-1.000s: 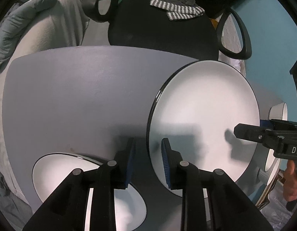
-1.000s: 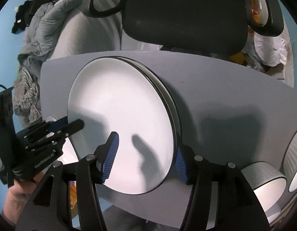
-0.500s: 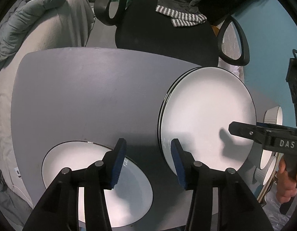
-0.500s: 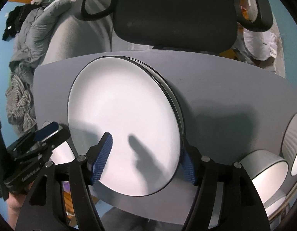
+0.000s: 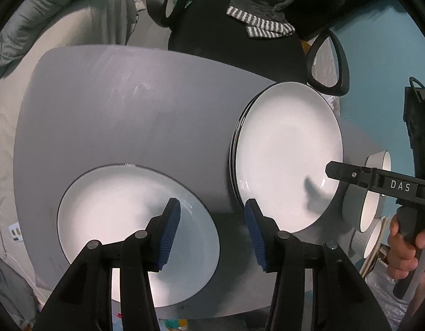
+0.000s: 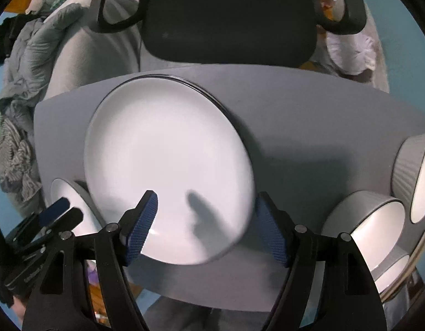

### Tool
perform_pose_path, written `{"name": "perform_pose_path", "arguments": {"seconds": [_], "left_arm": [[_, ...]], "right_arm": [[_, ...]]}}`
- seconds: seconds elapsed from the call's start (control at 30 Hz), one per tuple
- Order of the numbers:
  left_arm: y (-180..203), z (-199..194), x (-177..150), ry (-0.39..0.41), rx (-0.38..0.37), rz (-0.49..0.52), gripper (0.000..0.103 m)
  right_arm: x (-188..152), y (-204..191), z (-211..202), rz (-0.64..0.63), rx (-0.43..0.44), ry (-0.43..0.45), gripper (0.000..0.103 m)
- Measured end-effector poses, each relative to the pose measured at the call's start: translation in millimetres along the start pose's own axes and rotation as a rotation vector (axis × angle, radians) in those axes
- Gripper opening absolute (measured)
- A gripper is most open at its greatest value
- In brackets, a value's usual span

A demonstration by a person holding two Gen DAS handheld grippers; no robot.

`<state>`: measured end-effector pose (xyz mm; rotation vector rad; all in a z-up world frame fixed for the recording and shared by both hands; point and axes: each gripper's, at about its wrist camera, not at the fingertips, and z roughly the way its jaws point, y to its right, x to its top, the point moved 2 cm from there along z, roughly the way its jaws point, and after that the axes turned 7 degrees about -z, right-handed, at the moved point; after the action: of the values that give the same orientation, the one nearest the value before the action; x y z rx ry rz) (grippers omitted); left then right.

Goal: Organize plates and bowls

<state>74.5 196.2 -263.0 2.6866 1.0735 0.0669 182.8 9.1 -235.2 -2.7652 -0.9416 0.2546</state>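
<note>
White capitals "DAS" printed along the black plastic arm of the right gripper (image 5: 333, 169), seen from the left wrist. Faint lettering on the left gripper (image 6: 62, 212) body: too blurred to read.

The grey counter (image 5: 124, 104) carries a stack of white plates (image 6: 168, 165) with dark rims, and 1 single white plate (image 5: 124, 215) lying flat and apart from the stack. Near the stack's other side sit 2 ribbed grey bowls (image 6: 364, 220) close together.
</note>
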Motion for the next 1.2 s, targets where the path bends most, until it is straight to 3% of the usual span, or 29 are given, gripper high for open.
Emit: {"name": "perform_pose_path", "arguments": {"seconds": [0.5, 0.67, 1.2], "left_arm": [[-25.7, -37.1, -38.0, 0.060, -0.017, -0.054, 0.054], [-47.0, -50.3, -60.8, 0.080, -0.022, -0.098, 0.060], [-107.6, -54.6, -136.1, 0.116, -0.023, -0.263, 0.064]], "right_arm": [[-38.1, -10.1, -20.0, -0.107, -0.096, 0.048, 0.074], [-55.3, -17.6, -28.2, -0.165, -0.136, 0.070, 0.074], [-103.5, -67.6, -34.0, -0.346, -0.187, 0.081, 0.074]]}}
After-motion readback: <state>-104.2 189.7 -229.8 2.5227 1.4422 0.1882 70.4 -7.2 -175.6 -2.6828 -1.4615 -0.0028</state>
